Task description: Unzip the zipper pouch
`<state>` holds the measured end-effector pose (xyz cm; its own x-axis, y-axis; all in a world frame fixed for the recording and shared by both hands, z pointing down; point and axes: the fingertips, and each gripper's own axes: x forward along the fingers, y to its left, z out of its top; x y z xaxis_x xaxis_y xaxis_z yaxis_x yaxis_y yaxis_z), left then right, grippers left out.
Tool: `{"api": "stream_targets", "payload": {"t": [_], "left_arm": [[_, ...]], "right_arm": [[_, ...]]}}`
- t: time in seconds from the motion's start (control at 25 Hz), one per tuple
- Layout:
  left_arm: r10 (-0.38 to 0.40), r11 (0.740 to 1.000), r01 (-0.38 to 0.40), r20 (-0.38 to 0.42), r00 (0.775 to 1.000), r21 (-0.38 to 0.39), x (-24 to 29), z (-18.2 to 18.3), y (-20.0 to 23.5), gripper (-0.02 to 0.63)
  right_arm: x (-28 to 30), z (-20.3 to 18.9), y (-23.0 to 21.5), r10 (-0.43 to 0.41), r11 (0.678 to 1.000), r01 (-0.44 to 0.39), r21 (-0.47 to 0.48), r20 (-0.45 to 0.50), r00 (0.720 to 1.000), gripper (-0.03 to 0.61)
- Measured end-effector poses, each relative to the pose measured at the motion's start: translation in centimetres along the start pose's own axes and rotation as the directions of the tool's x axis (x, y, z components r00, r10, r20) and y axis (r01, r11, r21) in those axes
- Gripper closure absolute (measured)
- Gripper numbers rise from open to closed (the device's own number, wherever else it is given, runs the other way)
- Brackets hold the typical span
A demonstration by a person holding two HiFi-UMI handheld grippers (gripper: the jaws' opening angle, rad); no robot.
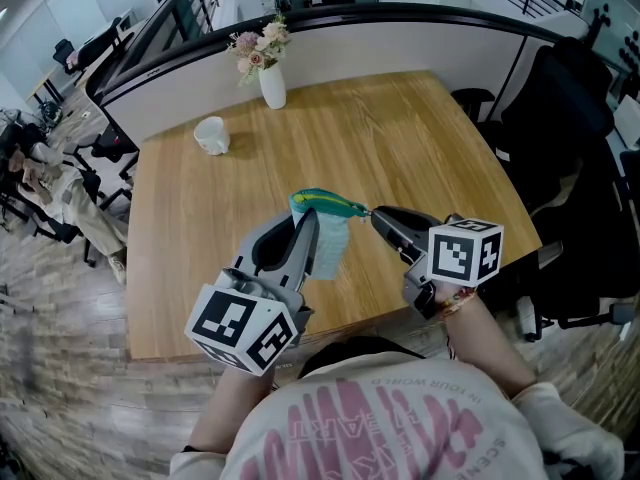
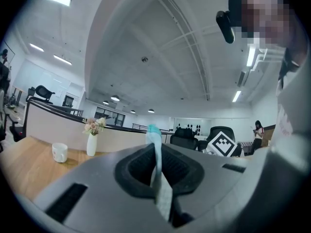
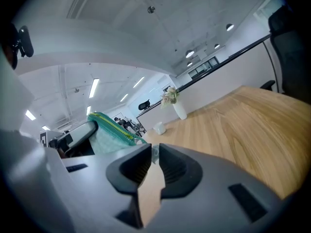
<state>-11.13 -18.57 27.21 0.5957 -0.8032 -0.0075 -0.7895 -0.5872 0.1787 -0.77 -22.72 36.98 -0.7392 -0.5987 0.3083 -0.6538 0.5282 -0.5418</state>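
Behind held pouch (image 1: 325, 232), flowers (image 1: 258, 46) in vase (image 1: 272, 86)

Grey left tongs (image 1: 308, 214) and right tongs (image 1: 376, 214); white shirt (image 1: 380, 420), pink print.

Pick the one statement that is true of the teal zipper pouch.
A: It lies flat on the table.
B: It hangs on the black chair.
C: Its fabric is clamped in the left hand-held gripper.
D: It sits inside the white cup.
C: in the left gripper view the pouch fabric is pinched between the closed jaws of the left hand-held gripper, which holds it up over the table.
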Motion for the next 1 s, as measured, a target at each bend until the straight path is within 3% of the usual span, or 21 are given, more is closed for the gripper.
{"api": "stream_targets", "payload": {"t": [0.52,0.6,0.72,0.88,1.0], "left_arm": [[0.085,0.996,-0.086,-0.031,0.996,-0.021,-4.6,-2.6,2.8,0.598],[0.102,0.994,-0.103,-0.046,0.994,-0.027,-5.5,-3.4,3.2,0.598],[0.125,0.991,-0.127,-0.063,0.99,-0.037,-6.7,-4.5,3.5,0.598],[0.141,0.989,-0.145,-0.084,0.986,-0.037,-7.9,-5.5,3.7,0.598],[0.143,0.988,-0.148,-0.08,0.986,-0.055,-8.4,-5.5,3.8,0.598]], "right_arm": [[1.3,-6.4,1.0,-0.07,0.997,0.071,0.013,-0.075,0.995,0.503],[1.3,-6.9,1.4,-0.078,0.996,0.08,0.027,-0.049,0.996,0.514],[0.8,-7.1,2.1,-0.088,0.995,0.088,0.054,0.005,0.996,0.58],[0.1,-6.8,2.9,-0.109,0.991,0.104,0.083,0.058,0.992,0.581],[-1.2,-5.4,3.0,-0.132,0.988,0.118,0.1,0.149,0.98,0.581]]}}
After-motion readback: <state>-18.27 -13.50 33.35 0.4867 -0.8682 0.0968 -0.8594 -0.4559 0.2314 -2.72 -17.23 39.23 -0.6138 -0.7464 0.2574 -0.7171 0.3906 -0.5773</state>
